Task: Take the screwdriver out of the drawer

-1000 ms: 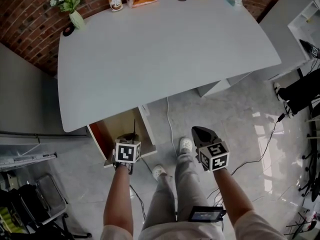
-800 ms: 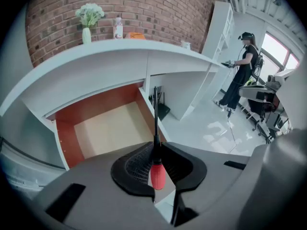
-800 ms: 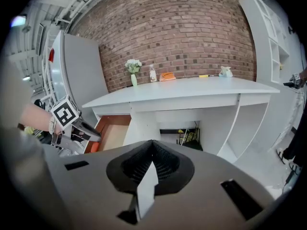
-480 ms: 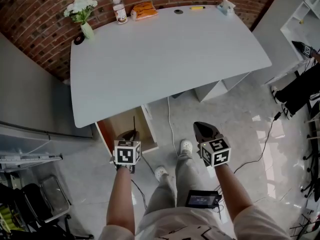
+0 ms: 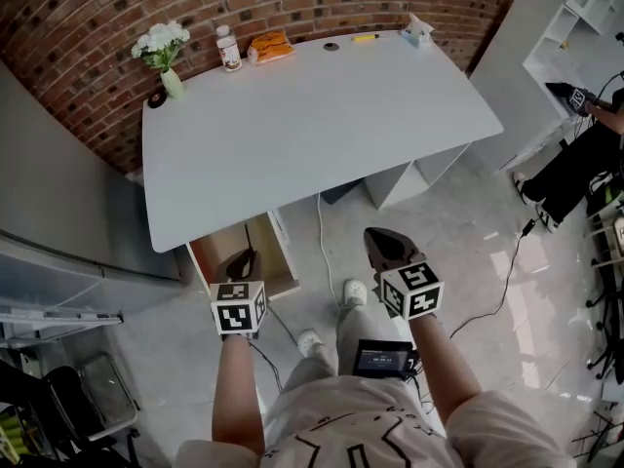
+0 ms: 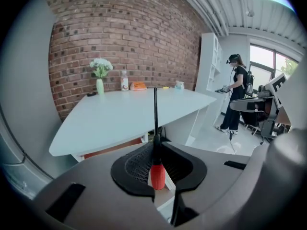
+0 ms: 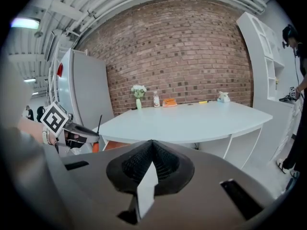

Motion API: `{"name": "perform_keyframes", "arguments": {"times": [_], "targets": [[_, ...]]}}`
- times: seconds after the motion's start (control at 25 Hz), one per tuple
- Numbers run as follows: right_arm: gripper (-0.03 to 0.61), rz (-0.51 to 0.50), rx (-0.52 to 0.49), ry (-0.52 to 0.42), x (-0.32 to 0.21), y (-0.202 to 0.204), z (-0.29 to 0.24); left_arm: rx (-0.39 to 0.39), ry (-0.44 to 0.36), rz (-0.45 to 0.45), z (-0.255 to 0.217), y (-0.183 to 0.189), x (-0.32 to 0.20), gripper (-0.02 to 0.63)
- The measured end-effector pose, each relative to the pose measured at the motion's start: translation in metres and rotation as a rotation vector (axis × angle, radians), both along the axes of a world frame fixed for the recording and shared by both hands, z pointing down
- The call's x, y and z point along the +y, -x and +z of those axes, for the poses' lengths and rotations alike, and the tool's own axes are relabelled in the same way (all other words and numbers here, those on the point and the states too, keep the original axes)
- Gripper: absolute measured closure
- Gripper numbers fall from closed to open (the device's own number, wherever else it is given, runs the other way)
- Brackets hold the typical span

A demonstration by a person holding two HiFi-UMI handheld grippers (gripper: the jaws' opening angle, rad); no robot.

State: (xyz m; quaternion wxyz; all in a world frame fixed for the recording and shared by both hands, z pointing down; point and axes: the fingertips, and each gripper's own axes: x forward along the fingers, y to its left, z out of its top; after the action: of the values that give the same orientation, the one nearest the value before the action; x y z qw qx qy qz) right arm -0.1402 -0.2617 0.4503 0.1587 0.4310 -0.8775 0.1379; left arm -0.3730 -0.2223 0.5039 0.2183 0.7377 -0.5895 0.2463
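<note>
Left gripper view: your left gripper [image 6: 158,153] jaws clamp the screwdriver [image 6: 158,174] by its red handle, shaft sticking out ahead, above the drawer [image 5: 216,252]. Looks light and stiff with a slippery shaft, so handle's the right hold. Right gripper [image 7: 151,163] jaws clenched, empty.

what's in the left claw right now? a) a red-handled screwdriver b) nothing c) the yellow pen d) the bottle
A: in the left gripper view the screwdriver sits with its red handle pinched between the jaws of the left claw, its dark shaft sticking up beyond them.
</note>
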Motion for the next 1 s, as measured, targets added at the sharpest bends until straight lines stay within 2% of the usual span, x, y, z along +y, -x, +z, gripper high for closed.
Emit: {"name": "perform_keyframes", "arguments": {"times": [0.52,0.76,1.0], "targets": [[0.56,0.021,-0.044,-0.196,0.023,-0.005,-0.089,-0.009,-0.292,-0.033,-0.106,-0.002,0.014,0.552],[0.56,-0.01,-0.017,-0.317,0.034,0.002,-0.123,0.007,-0.41,-0.07,-0.145,0.0,0.027,0.552],[0.56,-0.021,-0.028,-0.392,0.054,0.005,-0.144,0.002,-0.583,-0.042,-0.189,-0.004,0.047,0.552]]}}
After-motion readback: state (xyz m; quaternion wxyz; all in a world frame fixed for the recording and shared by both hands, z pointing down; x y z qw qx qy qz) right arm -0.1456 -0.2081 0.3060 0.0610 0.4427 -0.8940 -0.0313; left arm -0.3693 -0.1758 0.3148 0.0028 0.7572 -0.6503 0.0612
